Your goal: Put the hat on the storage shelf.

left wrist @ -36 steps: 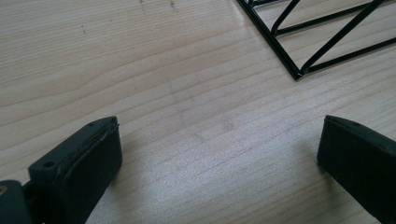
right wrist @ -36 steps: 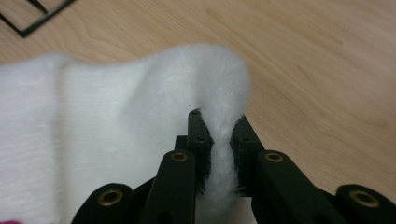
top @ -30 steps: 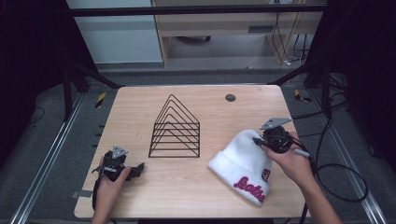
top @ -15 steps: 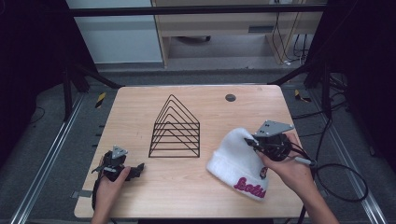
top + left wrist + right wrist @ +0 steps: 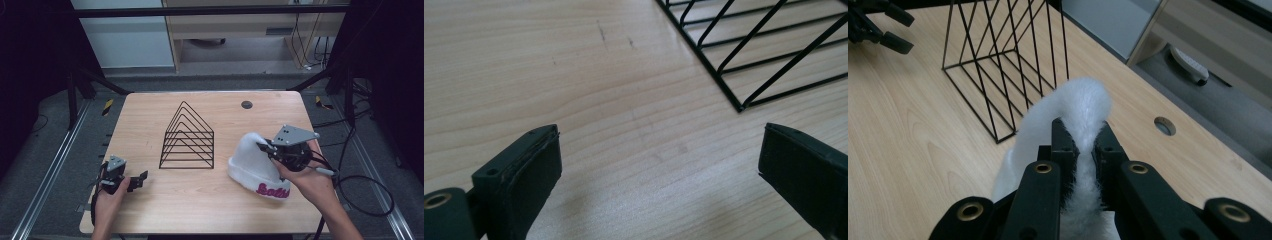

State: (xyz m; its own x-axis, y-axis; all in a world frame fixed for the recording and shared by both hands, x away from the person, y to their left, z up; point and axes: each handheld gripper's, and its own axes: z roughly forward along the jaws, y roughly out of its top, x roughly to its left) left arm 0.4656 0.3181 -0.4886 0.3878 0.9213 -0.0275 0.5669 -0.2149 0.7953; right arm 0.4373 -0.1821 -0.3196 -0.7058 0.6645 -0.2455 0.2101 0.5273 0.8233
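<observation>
A white knitted hat point(image 5: 252, 162) with red lettering lies at the right of the wooden table, its crown pulled up off the surface. My right gripper point(image 5: 263, 147) is shut on the hat's fuzzy top point(image 5: 1083, 107), the fabric pinched between both jaws. A black wire rack point(image 5: 187, 137) of nested triangles stands in the middle of the table; in the right gripper view the rack point(image 5: 998, 60) is beyond the hat. My left gripper point(image 5: 139, 179) rests near the table's front left, jaws wide apart over bare wood, the rack's corner point(image 5: 744, 65) ahead of it.
A round cable hole point(image 5: 246, 104) sits in the table's far right part. The table point(image 5: 150, 115) has metal rails along both sides. A cable trails from the right gripper off the table's right edge.
My right gripper has risen and moved left, lifting the hat's top and dragging the hat with it. The left gripper has stayed in place.
</observation>
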